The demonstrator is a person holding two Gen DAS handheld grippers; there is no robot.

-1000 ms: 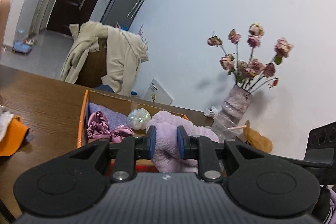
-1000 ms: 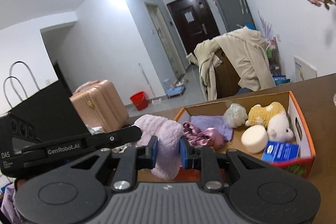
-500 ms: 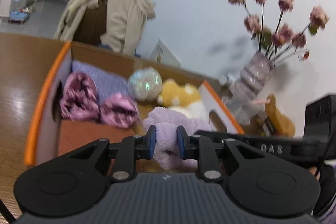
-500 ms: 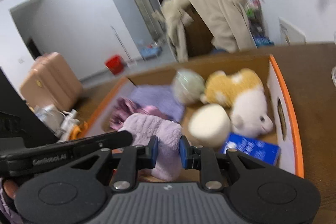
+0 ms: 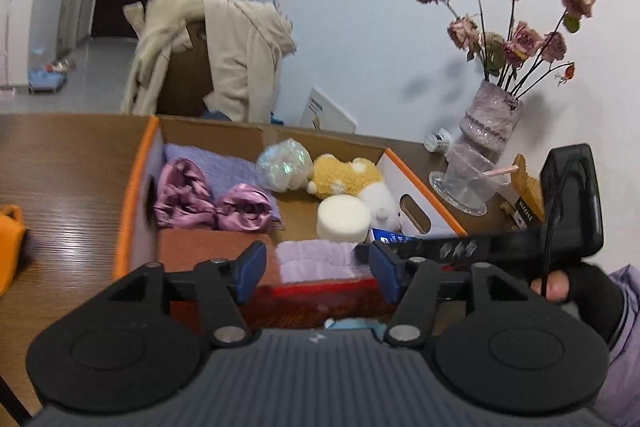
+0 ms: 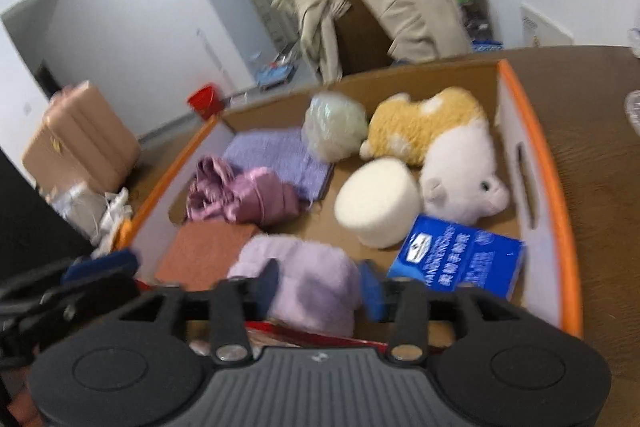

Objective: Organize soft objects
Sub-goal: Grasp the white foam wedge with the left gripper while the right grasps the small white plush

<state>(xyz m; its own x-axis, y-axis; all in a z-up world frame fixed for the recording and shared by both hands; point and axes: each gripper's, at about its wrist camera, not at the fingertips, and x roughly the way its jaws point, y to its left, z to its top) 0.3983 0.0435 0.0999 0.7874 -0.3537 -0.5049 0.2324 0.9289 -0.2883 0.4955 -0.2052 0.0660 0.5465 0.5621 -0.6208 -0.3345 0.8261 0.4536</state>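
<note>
Both grippers are over the near edge of the cardboard box [image 5: 138,187], and the fluffy lilac towel [image 6: 304,279] lies inside it, at the front, just beside the brick-red cloth [image 6: 204,255]. The left gripper [image 5: 319,269] has its jaws spread wide, the towel [image 5: 316,261] showing in the gap with air on both sides. The right gripper [image 6: 318,287] is parted too, its blue pads flanking the towel without squeezing it, though this view is blurry. Deeper in the box: two crumpled pink satin pieces [image 5: 208,201] on a purple knitted cloth [image 5: 228,167], a shiny iridescent ball [image 5: 285,165], a yellow-and-white plush toy [image 6: 436,143], a round cream sponge [image 6: 378,201] and a blue tissue pack [image 6: 456,261] by the right wall. A vase of dried roses [image 5: 490,127] stands on the wooden table [image 5: 60,155] beyond.
</note>
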